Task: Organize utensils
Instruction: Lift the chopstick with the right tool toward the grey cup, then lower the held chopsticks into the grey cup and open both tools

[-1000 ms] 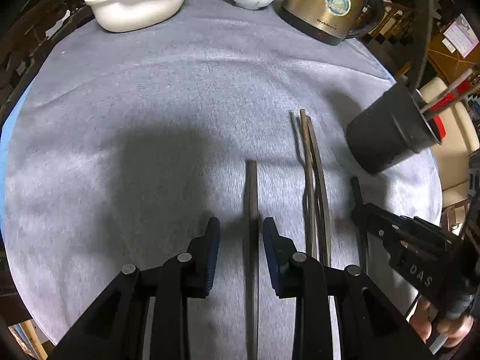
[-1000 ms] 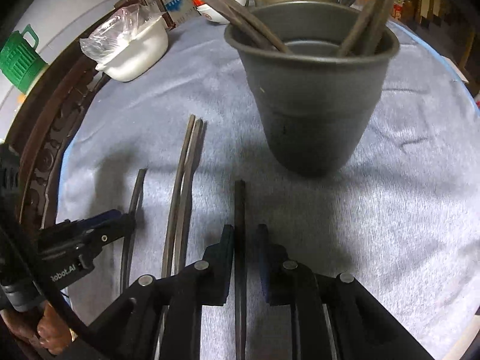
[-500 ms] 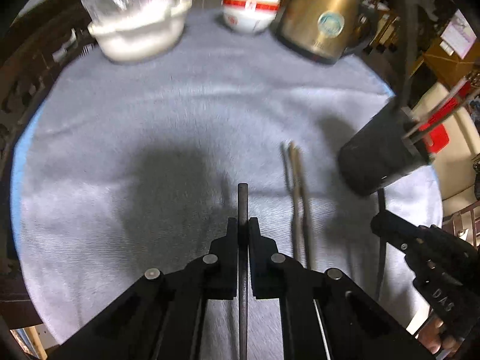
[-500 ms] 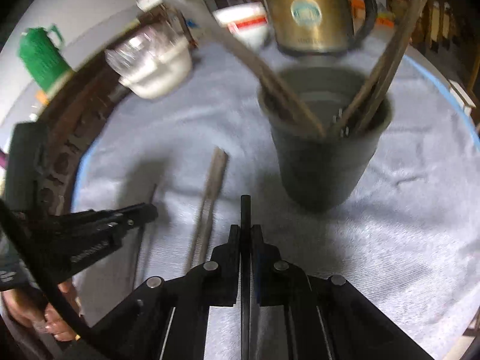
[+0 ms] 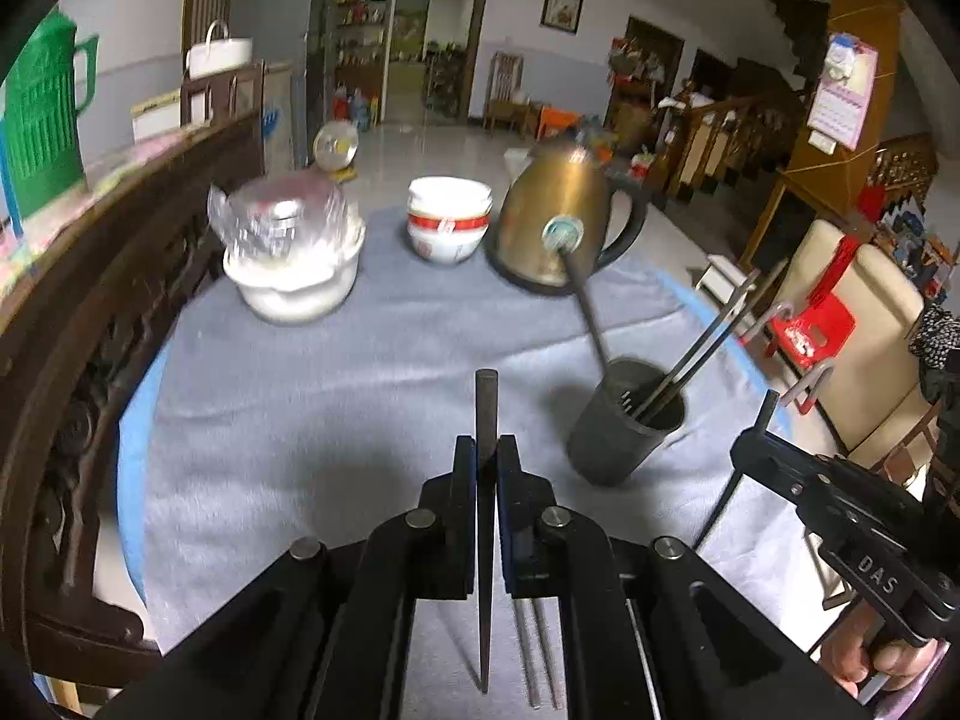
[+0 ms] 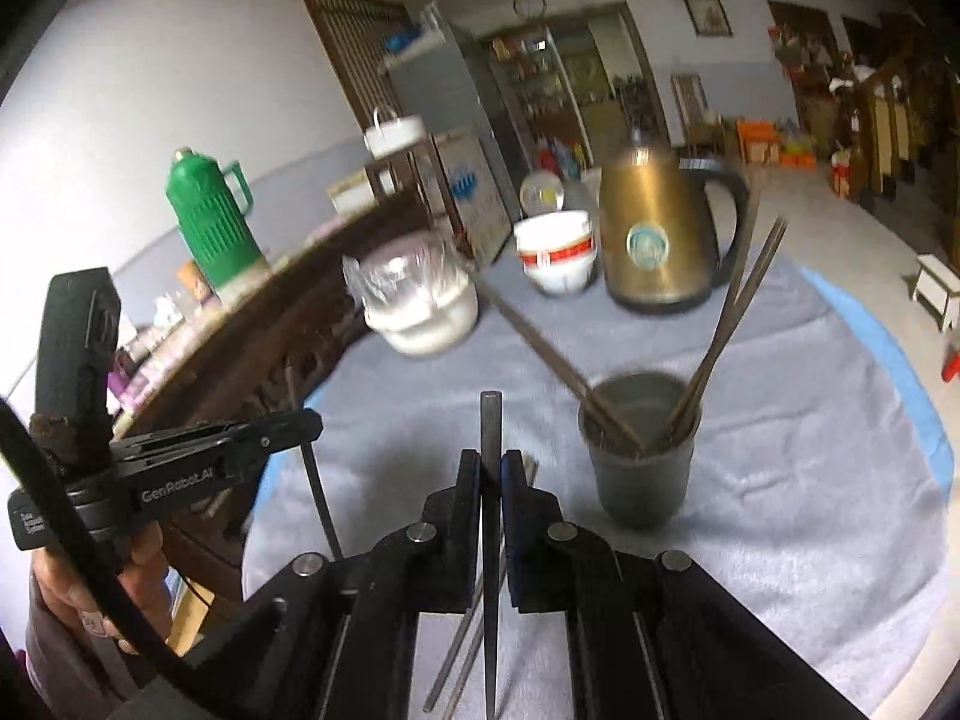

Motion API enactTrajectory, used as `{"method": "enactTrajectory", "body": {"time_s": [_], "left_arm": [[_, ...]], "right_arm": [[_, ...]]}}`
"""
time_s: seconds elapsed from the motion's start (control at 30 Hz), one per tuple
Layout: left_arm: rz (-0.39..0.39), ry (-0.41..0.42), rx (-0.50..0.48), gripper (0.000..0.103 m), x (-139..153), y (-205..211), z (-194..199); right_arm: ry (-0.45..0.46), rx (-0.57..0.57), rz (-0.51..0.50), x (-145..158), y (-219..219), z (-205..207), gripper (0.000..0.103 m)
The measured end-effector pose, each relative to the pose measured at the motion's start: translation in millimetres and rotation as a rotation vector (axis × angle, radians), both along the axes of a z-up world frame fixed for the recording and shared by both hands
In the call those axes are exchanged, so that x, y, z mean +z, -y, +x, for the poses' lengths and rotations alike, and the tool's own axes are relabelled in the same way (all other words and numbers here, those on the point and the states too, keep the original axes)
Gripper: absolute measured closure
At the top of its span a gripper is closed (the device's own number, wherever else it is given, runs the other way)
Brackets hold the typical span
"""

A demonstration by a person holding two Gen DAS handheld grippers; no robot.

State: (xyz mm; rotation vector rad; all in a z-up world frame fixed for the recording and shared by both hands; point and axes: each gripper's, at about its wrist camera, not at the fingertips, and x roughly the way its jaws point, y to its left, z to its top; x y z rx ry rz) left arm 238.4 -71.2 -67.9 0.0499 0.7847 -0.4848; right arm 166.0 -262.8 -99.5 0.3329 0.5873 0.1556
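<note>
Both grippers are clenched: the left gripper (image 5: 487,468) pinches one chopstick (image 5: 485,414), the right gripper (image 6: 491,480) another chopstick (image 6: 490,420). Two chopsticks (image 5: 543,648) lie on the cloth below. Ahead, the crowded holder cup (image 6: 641,468) leans sticks outward; an incoming tip could snag them and tip it.

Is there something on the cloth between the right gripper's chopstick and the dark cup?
Nothing visible: only bare grey cloth lies between the right gripper's chopstick and the dark cup, though chopsticks already lean inside it.
</note>
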Motion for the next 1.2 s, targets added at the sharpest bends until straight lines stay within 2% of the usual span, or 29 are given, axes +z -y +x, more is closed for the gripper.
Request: {"method": "enactTrajectory", "body": {"time_s": [0.17, 0.37, 0.53, 0.67, 0.77, 0.9, 1.07, 1.2], "left_arm": [[-0.041, 0.067, -0.018, 0.097, 33, 12, -9], [-0.123, 0.155, -0.006, 0.097, 74, 32, 1], [-0.197, 0.214, 0.001, 0.097, 99, 52, 15], [-0.251, 0.274, 0.013, 0.097, 112, 69, 23], [-0.285, 0.286, 0.028, 0.097, 110, 82, 31], [-0.284, 0.288, 0.071, 0.097, 92, 97, 40], [-0.253, 0.214, 0.095, 0.097, 49, 106, 53], [-0.227, 0.169, 0.061, 0.097, 34, 110, 51]], "right_arm": [[0.103, -0.049, 0.018, 29, 12, -13, 0.096], [0.209, -0.134, 0.016, 71, 32, -14, 0.096], [0.304, -0.225, -0.037, 105, 48, -9, 0.096], [0.372, -0.29, -0.074, 119, 59, -6, 0.095], [0.389, -0.315, -0.104, 119, 64, 1, 0.096], [0.358, -0.331, -0.108, 103, 73, 15, 0.096], [0.271, -0.324, -0.09, 77, 80, 26, 0.096], [0.205, -0.298, -0.089, 63, 82, 32, 0.095]]}}
